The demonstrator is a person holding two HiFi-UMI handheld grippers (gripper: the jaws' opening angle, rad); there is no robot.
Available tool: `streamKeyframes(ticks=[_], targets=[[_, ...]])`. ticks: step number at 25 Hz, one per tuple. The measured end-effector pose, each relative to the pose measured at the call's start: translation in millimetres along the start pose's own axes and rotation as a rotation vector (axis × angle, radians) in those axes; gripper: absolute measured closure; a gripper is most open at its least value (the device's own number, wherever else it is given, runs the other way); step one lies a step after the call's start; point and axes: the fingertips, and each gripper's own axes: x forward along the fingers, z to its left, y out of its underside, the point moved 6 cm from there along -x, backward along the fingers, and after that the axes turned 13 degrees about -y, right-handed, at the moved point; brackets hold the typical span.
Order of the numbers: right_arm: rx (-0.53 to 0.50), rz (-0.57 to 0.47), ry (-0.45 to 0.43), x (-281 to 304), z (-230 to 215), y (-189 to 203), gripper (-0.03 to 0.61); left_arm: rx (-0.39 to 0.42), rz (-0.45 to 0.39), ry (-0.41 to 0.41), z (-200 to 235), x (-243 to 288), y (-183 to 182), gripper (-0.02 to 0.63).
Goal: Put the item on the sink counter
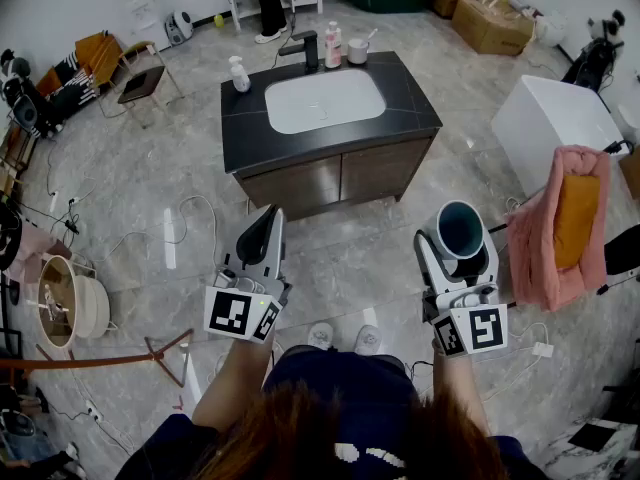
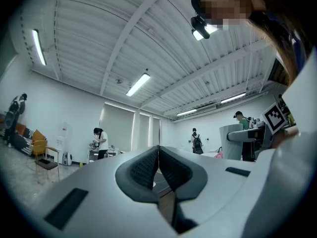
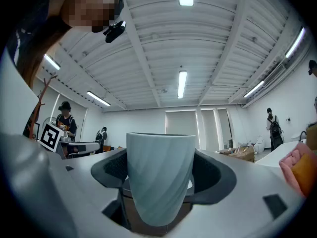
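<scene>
My right gripper (image 1: 459,240) is shut on a pale blue-grey cup (image 1: 460,230), held upright with its dark opening up. In the right gripper view the cup (image 3: 159,175) fills the space between the two dark pads (image 3: 212,170), which press on its sides. My left gripper (image 1: 262,238) is shut with nothing in it; its pads (image 2: 143,168) meet in the left gripper view. Both grippers hang over the floor, in front of the dark sink counter (image 1: 400,98) with its white basin (image 1: 324,100).
On the counter stand a black tap (image 1: 305,48), a white pump bottle (image 1: 239,74), a pink bottle (image 1: 333,45) and a white cup (image 1: 358,51). A white box (image 1: 550,118) and pink cloth on a rack (image 1: 560,223) stand at right. Cables cross the floor at left.
</scene>
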Motion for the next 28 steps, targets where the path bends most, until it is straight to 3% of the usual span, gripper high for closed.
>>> streamKeyframes(ticks=[6,17,23,28], targets=[[-0.010,0.002,-0.007,14.4,15.6,4.9,0.192,-0.007,0.002,0.014,20.9,1.9,3.6,0.594],[0.004,0.011,0.087,26.1,26.6,15.0,0.189,-0.014,0.015,0.076,52.9,16.0,10.1,0.594],[0.016,0.022,0.083,49.1,-2.9,20.7,0.189,-0.030,0.031,0.067,54.9,49.7,23.2,0.594],[0.017,0.032,0.044,84.3,-58.3,28.2,0.189,-0.025,0.033,0.036,46.6,106.1,32.3,0.594]])
